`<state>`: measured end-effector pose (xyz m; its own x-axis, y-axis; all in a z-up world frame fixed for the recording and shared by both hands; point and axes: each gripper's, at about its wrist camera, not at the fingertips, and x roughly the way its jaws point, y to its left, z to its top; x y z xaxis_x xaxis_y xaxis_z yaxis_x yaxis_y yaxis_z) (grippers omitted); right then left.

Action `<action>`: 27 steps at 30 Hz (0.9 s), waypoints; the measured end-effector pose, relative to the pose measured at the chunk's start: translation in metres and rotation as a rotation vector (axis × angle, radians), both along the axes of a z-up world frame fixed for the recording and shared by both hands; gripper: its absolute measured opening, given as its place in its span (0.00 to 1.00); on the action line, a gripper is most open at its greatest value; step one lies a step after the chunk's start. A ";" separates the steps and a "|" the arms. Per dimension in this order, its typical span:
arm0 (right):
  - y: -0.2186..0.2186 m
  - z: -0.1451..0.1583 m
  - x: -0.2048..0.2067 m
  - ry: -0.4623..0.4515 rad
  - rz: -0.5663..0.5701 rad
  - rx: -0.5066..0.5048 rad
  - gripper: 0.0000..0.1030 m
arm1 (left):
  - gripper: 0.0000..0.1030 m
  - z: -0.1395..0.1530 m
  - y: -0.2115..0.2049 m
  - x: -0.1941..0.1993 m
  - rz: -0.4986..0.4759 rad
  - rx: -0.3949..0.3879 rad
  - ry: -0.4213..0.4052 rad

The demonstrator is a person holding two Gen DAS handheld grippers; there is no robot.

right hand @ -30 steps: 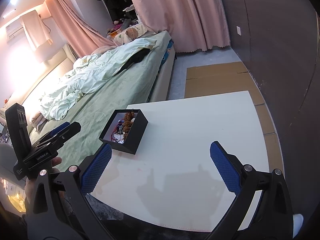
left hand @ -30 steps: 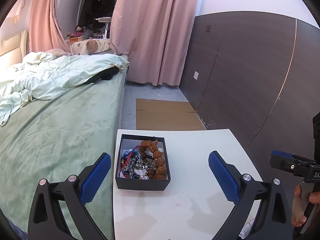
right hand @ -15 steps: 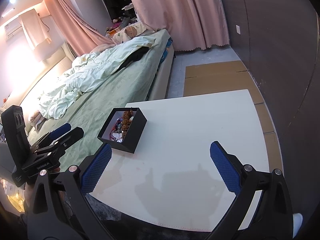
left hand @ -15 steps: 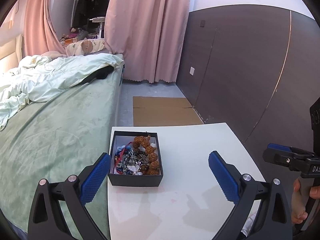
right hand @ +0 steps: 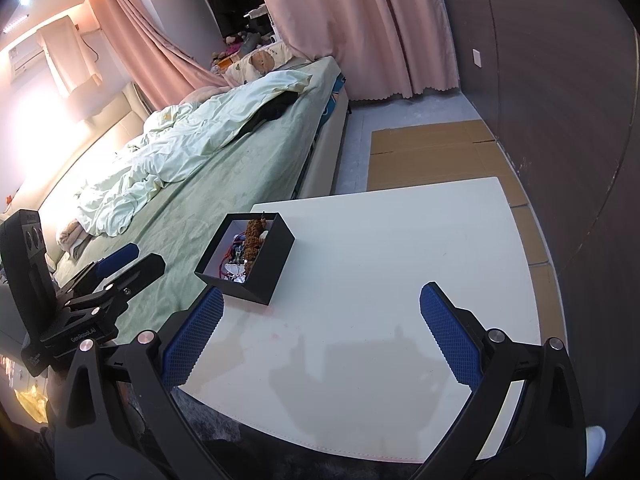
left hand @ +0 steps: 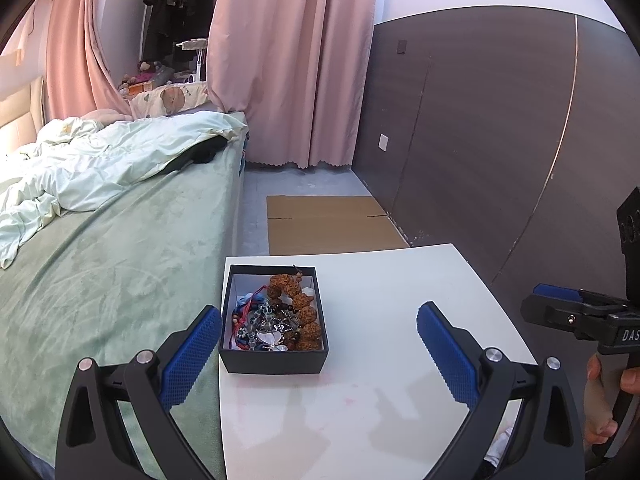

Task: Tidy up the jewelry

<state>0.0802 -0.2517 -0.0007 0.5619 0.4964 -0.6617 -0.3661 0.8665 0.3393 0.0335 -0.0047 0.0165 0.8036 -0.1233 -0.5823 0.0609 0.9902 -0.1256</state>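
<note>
A small black box (left hand: 273, 360) (right hand: 276, 264) stands near the left edge of a white table (left hand: 380, 400) (right hand: 400, 260). It holds a tangle of jewelry (left hand: 276, 316) (right hand: 246, 246): a brown beaded bracelet, red cord, dark beads and a silver heart pendant. My left gripper (left hand: 318, 354) is open just in front of the box, its left pad level with the box's near corner. My right gripper (right hand: 320, 340) is open over the bare table, right of and nearer than the box. Nothing is between either pair of fingers.
A bed with a green cover (left hand: 100, 280) and a crumpled pale duvet (left hand: 100, 160) lies against the table's left edge. Flat cardboard (left hand: 328, 220) covers the floor beyond the table. A dark panelled wall (left hand: 500, 140) runs along the right, pink curtains (left hand: 292, 60) hang behind.
The left gripper view has swung left and drawn nearer, so the box now sits lower and closer between its fingers. The right gripper has barely shifted. Both stay open.
</note>
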 end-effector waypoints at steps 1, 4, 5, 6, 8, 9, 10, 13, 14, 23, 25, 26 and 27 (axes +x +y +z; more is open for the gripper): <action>0.000 0.000 0.000 0.000 -0.001 0.001 0.95 | 0.92 0.001 0.000 0.000 0.001 0.000 -0.002; 0.000 -0.001 0.000 0.002 -0.002 0.003 0.95 | 0.92 0.003 0.000 -0.002 -0.004 0.003 -0.013; 0.000 -0.001 0.001 0.001 -0.002 0.002 0.95 | 0.92 0.003 -0.001 -0.002 -0.004 0.006 -0.013; 0.000 -0.001 0.000 0.003 -0.003 0.002 0.95 | 0.92 0.003 -0.002 -0.002 -0.007 0.006 -0.013; 0.000 -0.001 0.001 0.003 -0.003 0.002 0.95 | 0.92 0.004 -0.002 -0.002 -0.009 0.007 -0.012; 0.000 -0.001 0.000 0.003 -0.003 0.001 0.95 | 0.92 0.004 -0.002 -0.002 -0.009 0.006 -0.013; 0.000 -0.001 0.001 0.002 -0.003 0.002 0.95 | 0.92 0.004 -0.002 -0.002 -0.011 0.006 -0.013; 0.001 -0.001 0.001 0.003 -0.004 0.003 0.95 | 0.92 0.003 -0.002 -0.002 -0.012 0.006 -0.010; 0.001 -0.001 0.001 0.003 -0.004 0.002 0.95 | 0.92 0.003 -0.002 -0.002 -0.011 0.005 -0.008; 0.001 -0.001 0.000 0.006 -0.007 -0.004 0.95 | 0.92 0.003 -0.001 -0.001 -0.002 0.000 -0.005; 0.001 -0.002 0.000 0.008 -0.007 -0.006 0.95 | 0.92 0.004 -0.001 -0.002 0.001 -0.002 -0.012; 0.002 -0.002 0.000 0.010 -0.008 -0.009 0.95 | 0.92 0.005 0.000 -0.003 0.002 -0.003 -0.015; 0.003 -0.002 -0.001 0.011 -0.008 -0.012 0.95 | 0.92 0.005 0.000 -0.004 0.001 -0.007 -0.016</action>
